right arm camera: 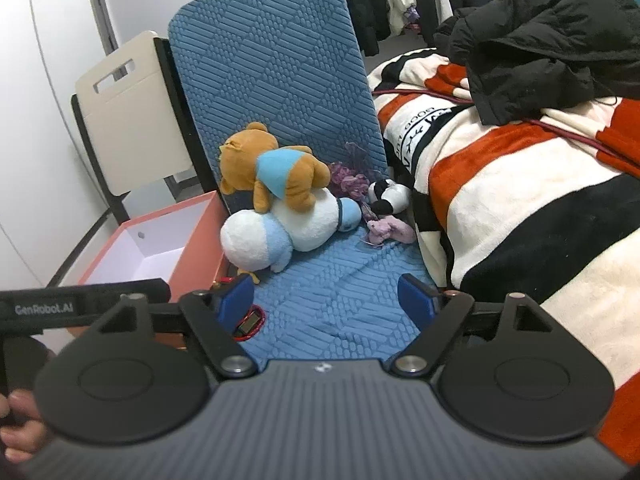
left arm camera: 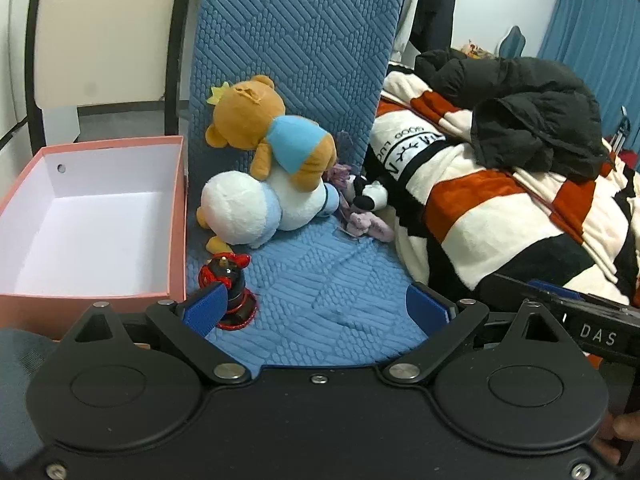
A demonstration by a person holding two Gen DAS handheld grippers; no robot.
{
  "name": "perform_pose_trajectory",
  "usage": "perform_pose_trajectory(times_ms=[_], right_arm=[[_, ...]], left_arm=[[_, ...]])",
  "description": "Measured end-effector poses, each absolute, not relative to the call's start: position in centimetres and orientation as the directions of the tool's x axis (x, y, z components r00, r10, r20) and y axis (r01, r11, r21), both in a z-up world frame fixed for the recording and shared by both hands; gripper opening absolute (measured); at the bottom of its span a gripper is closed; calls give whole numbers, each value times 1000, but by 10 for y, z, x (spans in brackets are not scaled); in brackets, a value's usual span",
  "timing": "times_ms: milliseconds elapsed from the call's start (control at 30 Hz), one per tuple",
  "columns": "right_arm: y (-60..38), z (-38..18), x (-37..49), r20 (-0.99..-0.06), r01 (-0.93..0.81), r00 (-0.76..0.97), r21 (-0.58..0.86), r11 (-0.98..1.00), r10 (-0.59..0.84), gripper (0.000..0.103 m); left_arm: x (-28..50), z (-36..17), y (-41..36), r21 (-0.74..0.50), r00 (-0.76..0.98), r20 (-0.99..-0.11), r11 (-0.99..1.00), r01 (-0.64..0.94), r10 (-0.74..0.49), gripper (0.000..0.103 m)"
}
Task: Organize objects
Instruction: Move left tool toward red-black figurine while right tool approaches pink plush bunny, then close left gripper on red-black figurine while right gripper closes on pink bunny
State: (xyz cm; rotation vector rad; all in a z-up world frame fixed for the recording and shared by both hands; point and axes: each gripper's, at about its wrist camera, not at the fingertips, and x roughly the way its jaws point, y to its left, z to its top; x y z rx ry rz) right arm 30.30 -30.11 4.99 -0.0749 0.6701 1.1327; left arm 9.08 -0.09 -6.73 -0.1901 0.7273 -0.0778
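Hovering low over the blue quilted cushion (left arm camera: 320, 280), both grippers face a heap of toys waiting to be sorted. The left gripper (left arm camera: 316, 308) has its fingers apart with nothing between them, and the right gripper (right arm camera: 324, 300) likewise stands open and empty. Just beside the left gripper's left finger stands a small red and black figurine (left arm camera: 230, 280) on a round base; whether the pad touches it I cannot tell.

Further back, against the upright part of the cushion, a brown plush bear (left arm camera: 264, 128) in a blue top lies on top of a white and pale-blue plush (left arm camera: 256, 208). Near them sit a small black and white plush (left arm camera: 370, 194) and some purple bits (left arm camera: 368, 226) that are too small to identify. The pink box (left arm camera: 172, 216), open and with nothing inside that shows, sits directly left of the cushion. A striped blanket (left arm camera: 500, 208) with a black jacket (left arm camera: 532, 120) on it lies to the right.

My reading is that the sorting has barely begun and the step in hand is approaching a first item. The figurine is nearest the left gripper and the box; taking it would call for shifting the fingers left to straddle it, then closing gently, since its narrow body on a wide base could tip.
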Motion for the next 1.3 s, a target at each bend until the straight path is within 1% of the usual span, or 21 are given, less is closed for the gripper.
perform_pose_trajectory(times_ms=[267, 433, 467, 533, 633, 700, 767, 800, 900, 1033, 1067, 1133, 1233, 1300], right_arm=[[-278, 15, 319, -508, -847, 293, 255, 467, 810, 81], [-255, -15, 329, -521, -844, 304, 241, 479, 797, 81], [-250, -21, 332, -520, -845, 310, 234, 481, 796, 80], [-241, -28, 338, -529, -840, 309, 238, 488, 790, 77], [-229, -34, 347, -519, -833, 320, 244, 496, 793, 77], [-221, -37, 354, -504, -831, 331, 245, 499, 798, 76], [-212, -42, 362, -509, -821, 347, 241, 517, 788, 73], [-207, -45, 367, -522, -811, 352, 244, 532, 777, 67], [-191, -53, 378, -531, -807, 356, 240, 540, 769, 66], [-169, -65, 391, -537, -810, 339, 252, 530, 773, 61], [-162, -68, 394, -541, -811, 340, 244, 531, 769, 60], [-148, -75, 399, -549, -818, 340, 229, 528, 764, 56], [-127, -85, 406, -556, -842, 336, 184, 506, 760, 55], [-115, -91, 409, -552, -853, 352, 144, 502, 756, 55]], left_arm=[[122, -105, -7, -136, 735, -670, 991, 23, -108, 95], [140, -127, -10, -79, 726, -684, 997, 24, -72, 95], [143, -131, -10, -70, 725, -685, 997, 20, -63, 95], [149, -140, -11, -44, 719, -694, 999, 8, -36, 94], [156, -150, -10, -23, 712, -702, 999, -39, 12, 93], [161, -157, -14, 12, 716, -697, 999, -40, 37, 93], [166, -163, -18, 58, 715, -695, 997, -47, 74, 93], [169, -166, -20, 73, 711, -698, 996, -49, 86, 93], [176, -175, -24, 93, 703, -704, 995, -45, 98, 92], [185, -184, -32, 174, 697, -700, 984, -47, 157, 92], [188, -186, -33, 188, 695, -699, 981, -47, 167, 91], [192, -190, -34, 221, 690, -697, 974, -53, 196, 90], [202, -197, -33, 265, 676, -699, 962, -61, 236, 90], [210, -204, -31, 283, 655, -711, 957, -67, 256, 86]])
